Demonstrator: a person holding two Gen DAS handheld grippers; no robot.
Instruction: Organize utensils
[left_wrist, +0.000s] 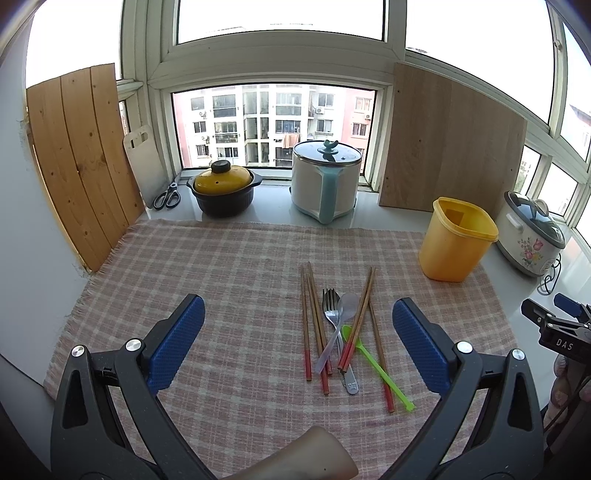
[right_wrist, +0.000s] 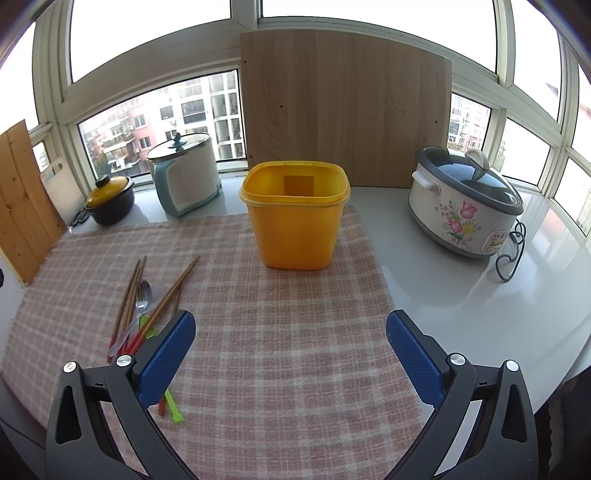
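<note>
A pile of utensils lies on the pink checked cloth (left_wrist: 221, 266): several red-tipped wooden chopsticks (left_wrist: 306, 325), a metal fork (left_wrist: 330, 301), a clear plastic spoon (left_wrist: 345, 306) and a green plastic spoon (left_wrist: 373, 363). An empty yellow tub (left_wrist: 456, 242) stands at the cloth's far right corner. My left gripper (left_wrist: 297, 325) is open and empty, hovering over the pile. My right gripper (right_wrist: 290, 338) is open and empty, facing the tub (right_wrist: 295, 214), with the chopsticks (right_wrist: 166, 291) beside its left finger. The right gripper also shows at the left wrist view's right edge (left_wrist: 554, 317).
Along the window sill stand a yellow-lidded dark pot (left_wrist: 223, 192), a white and blue cooker (left_wrist: 325, 181), scissors (left_wrist: 168, 197) and a cutting board (left_wrist: 142, 162). Wooden boards lean at left (left_wrist: 79, 158) and right (left_wrist: 447, 147). A floral rice cooker (right_wrist: 465, 199) with its cord sits right.
</note>
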